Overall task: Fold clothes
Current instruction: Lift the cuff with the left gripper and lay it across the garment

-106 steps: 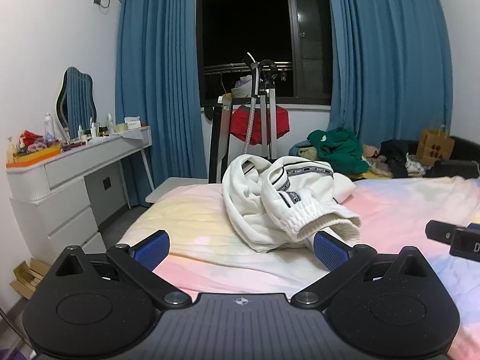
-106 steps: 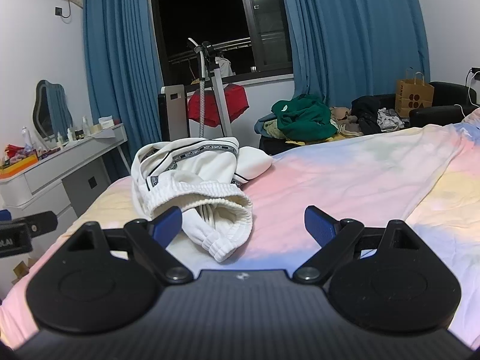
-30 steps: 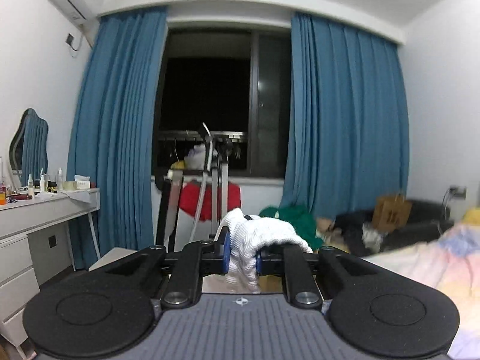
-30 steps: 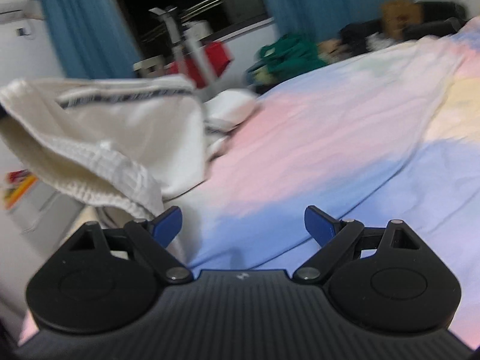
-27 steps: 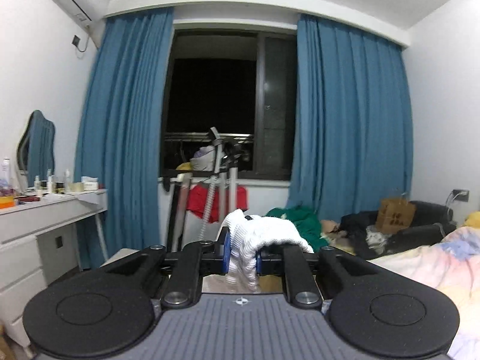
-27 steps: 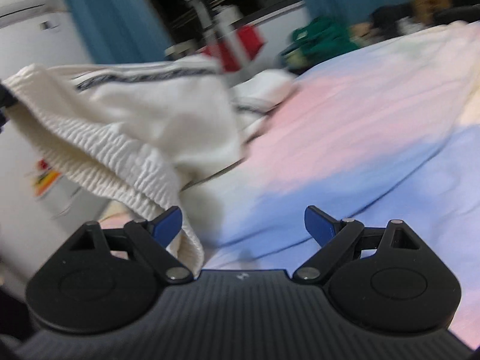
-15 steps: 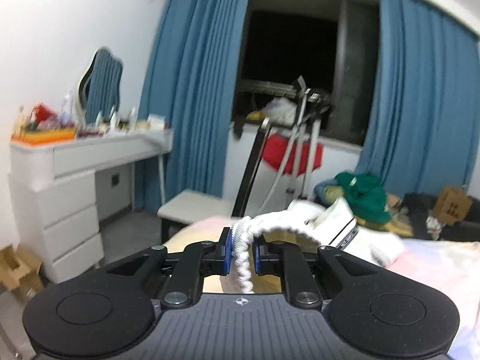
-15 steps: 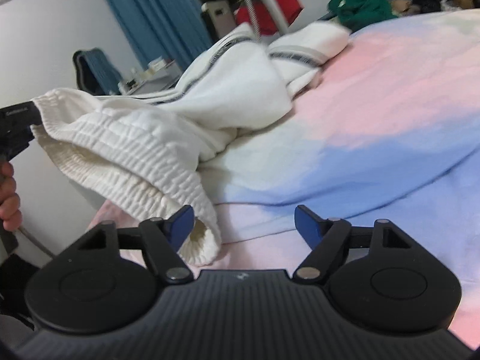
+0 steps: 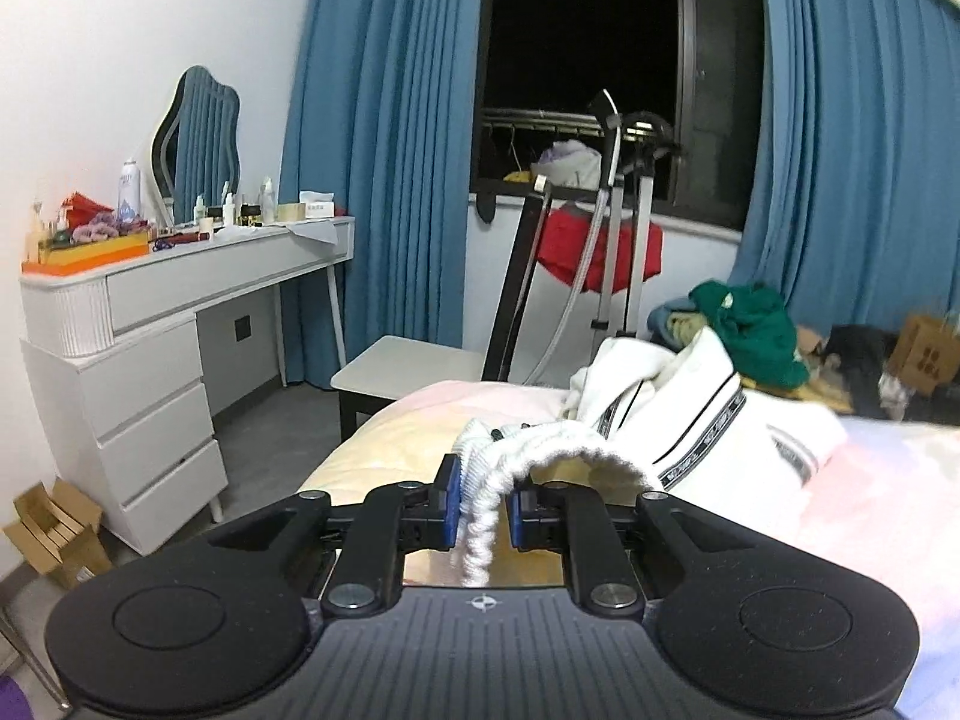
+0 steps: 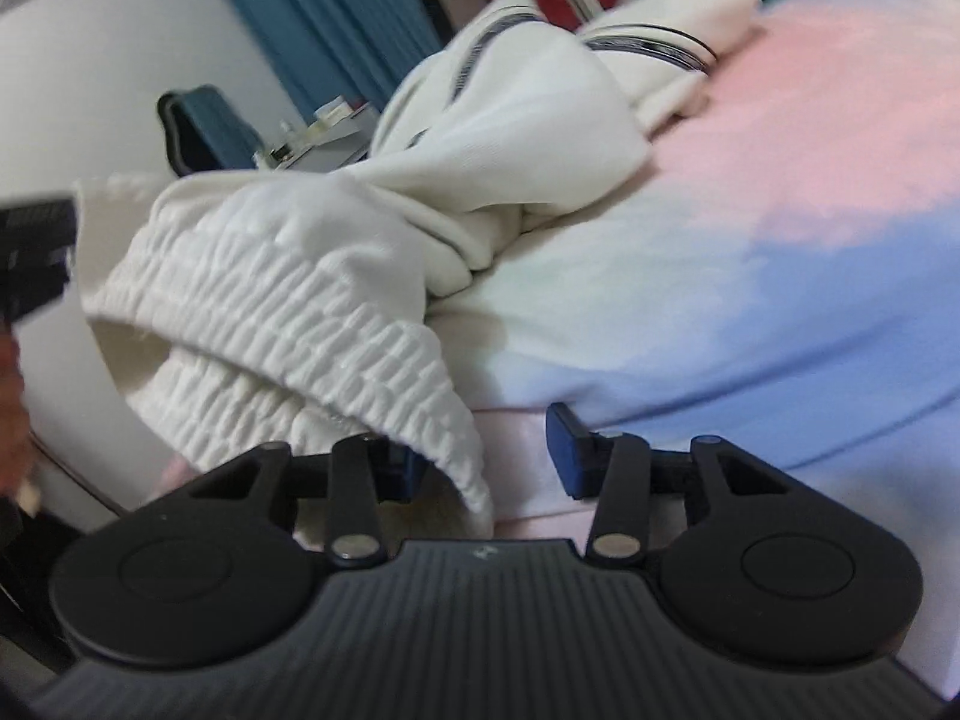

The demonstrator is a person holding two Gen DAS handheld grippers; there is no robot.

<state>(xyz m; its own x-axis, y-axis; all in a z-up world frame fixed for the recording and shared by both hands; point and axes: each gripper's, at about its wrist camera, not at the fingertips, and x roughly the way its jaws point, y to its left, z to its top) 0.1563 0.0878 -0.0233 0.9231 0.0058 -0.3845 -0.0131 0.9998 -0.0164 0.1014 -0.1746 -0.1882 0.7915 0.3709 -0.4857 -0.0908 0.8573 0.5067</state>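
White ribbed elastic, the waistband [image 10: 288, 324] of a pair of white trousers [image 9: 690, 414], is the part in hand. My left claw [image 9: 483, 504] is clamped on one point of that band, the blue pads pressed to the cloth on both sides. From there the band arches up and to the right, and the rest of the trousers trails away over the bed [image 9: 888, 480] toward its far edge, bunched, with a dark striped tape along the seam.

My right claw [image 10: 480, 462] stands partly open, gripping nothing. A loose loop of the same waistband hangs directly ahead of it, draped over the left finger; the right finger [image 10: 567, 456] is clear of the cloth, with bedsheet behind it. The view is blurred, so I cannot tell whether the cloth touches the left pad.

Judgement: the band runs left to right across the right claw's front, from the left claw's hold at the left edge of that view down to the right claw's mouth. The right claw is the nearer free one for a second hold.
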